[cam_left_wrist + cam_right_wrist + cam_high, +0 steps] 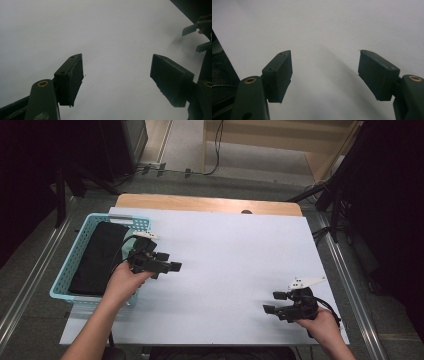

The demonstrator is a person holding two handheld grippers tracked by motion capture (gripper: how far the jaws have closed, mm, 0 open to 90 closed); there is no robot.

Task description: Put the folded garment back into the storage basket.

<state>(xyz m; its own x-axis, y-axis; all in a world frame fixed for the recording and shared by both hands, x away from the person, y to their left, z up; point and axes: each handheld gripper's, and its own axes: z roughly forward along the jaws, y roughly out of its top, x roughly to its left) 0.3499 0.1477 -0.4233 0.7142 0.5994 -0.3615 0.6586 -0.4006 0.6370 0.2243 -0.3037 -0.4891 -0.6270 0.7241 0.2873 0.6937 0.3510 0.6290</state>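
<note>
Now, from the high view, the left gripper (pixel 172 261) is held over the white table cover (pixel 235 250), just beside the turquoise basket (pixel 86 237) at the table's left edge. A folded black cloth (pixel 97 257) is seen lying inside that basket, and nothing is carried between the jaws, which stand apart. Down at the near right corner, the right gripper (pixel 274 302) is held low above the cover, well apart from the basket, with its jaws spread too.

Over to the left gripper view: the two black pads (pixel 71 78) are shown wide apart, with bare white cover between them. The other gripper (pixel 198 35) is glimpsed at the upper right edge.

On to the right gripper view: the pads (pixel 279 75) are likewise parted, nothing gripped, and plain white cover is seen beyond.
</note>
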